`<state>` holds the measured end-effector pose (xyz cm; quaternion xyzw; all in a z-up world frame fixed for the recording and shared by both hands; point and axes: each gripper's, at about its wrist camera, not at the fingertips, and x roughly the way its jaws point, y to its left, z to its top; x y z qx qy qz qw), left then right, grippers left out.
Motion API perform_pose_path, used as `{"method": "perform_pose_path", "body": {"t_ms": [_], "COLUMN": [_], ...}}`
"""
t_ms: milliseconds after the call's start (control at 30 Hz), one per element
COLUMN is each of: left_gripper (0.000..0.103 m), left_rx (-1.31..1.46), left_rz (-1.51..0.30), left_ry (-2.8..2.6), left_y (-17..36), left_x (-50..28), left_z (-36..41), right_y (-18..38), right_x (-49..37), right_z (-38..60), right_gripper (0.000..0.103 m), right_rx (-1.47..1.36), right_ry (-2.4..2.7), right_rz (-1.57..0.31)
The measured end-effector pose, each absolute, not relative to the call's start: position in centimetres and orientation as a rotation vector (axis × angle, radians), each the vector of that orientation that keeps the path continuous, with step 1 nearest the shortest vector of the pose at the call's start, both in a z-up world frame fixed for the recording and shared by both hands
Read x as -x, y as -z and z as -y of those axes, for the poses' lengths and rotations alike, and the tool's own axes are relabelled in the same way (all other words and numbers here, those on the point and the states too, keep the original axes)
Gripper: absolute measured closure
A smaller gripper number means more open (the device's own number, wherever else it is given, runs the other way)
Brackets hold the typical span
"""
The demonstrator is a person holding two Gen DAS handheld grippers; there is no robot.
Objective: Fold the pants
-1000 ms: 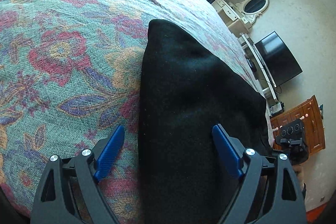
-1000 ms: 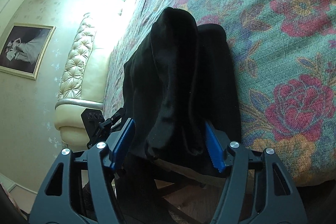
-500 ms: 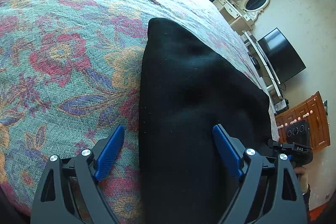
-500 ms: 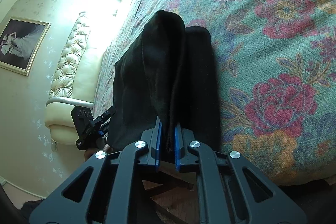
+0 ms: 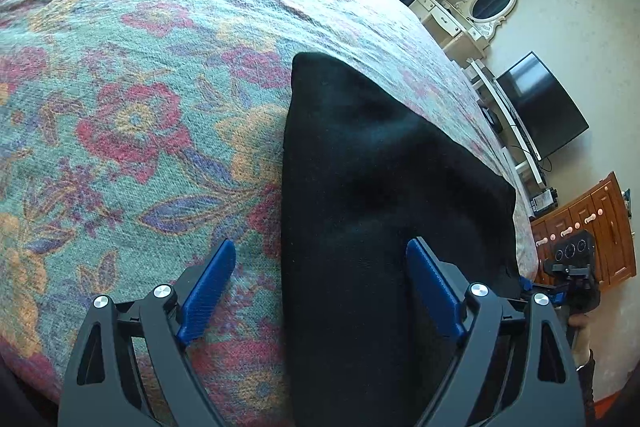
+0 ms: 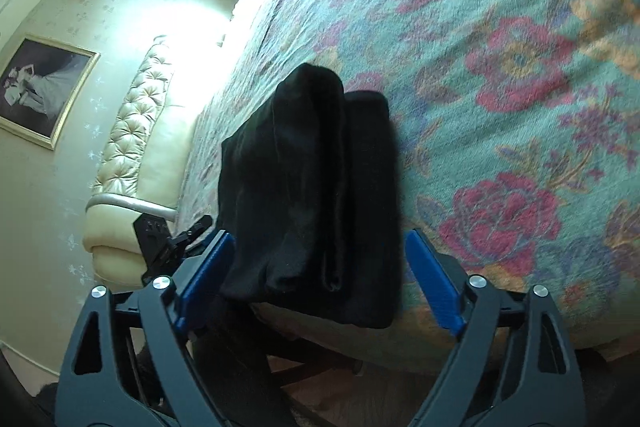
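The black pants point(image 5: 380, 187) lie folded into a long thick strip on the floral bedspread point(image 5: 140, 107), reaching to the bed's near edge. My left gripper point(image 5: 320, 247) is open above the strip's left edge, with one blue pad over the bedspread and one over the cloth. In the right wrist view the pants point(image 6: 312, 187) show a raised rolled fold on top, and their end hangs slightly over the bed edge. My right gripper point(image 6: 318, 238) has its jaws opening. That end lies between the pads without being pressed.
The bedspread point(image 6: 500, 67) stretches wide on both sides of the pants. A tufted cream headboard point(image 6: 132, 131) and a framed picture point(image 6: 40, 87) stand at the left. A television point(image 5: 540, 107), mirrored vanity point(image 5: 488, 3) and wooden dresser point(image 5: 592, 227) line the right wall.
My right gripper shut on the raised fold half a second ago and has now opened wide, letting it go and drawing back slightly. The left gripper has stayed still and open.
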<state>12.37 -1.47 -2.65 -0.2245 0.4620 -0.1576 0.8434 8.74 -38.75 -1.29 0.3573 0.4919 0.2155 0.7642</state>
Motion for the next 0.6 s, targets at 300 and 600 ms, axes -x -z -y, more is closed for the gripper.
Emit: {"method": "perform_pose_path", "body": {"t_ms": [300, 600], "left_gripper": [0.017, 0.013], "left_rx": [0.627, 0.609], "left_rz": [-0.98, -0.963], "left_ry": [0.353, 0.402], "left_y": [4.3, 4.9], "left_x": [-16.9, -20.9], "left_z": [-1.1, 0.2], "right_y": [4.3, 5.6], "right_x": [-15.1, -18.7], "right_z": [38.6, 37.1], "right_gripper": [0.014, 0.01], "right_rx": [-0.894, -0.927], "right_ry": [-0.494, -0.564], "right_rz": [-1.047, -1.024]}}
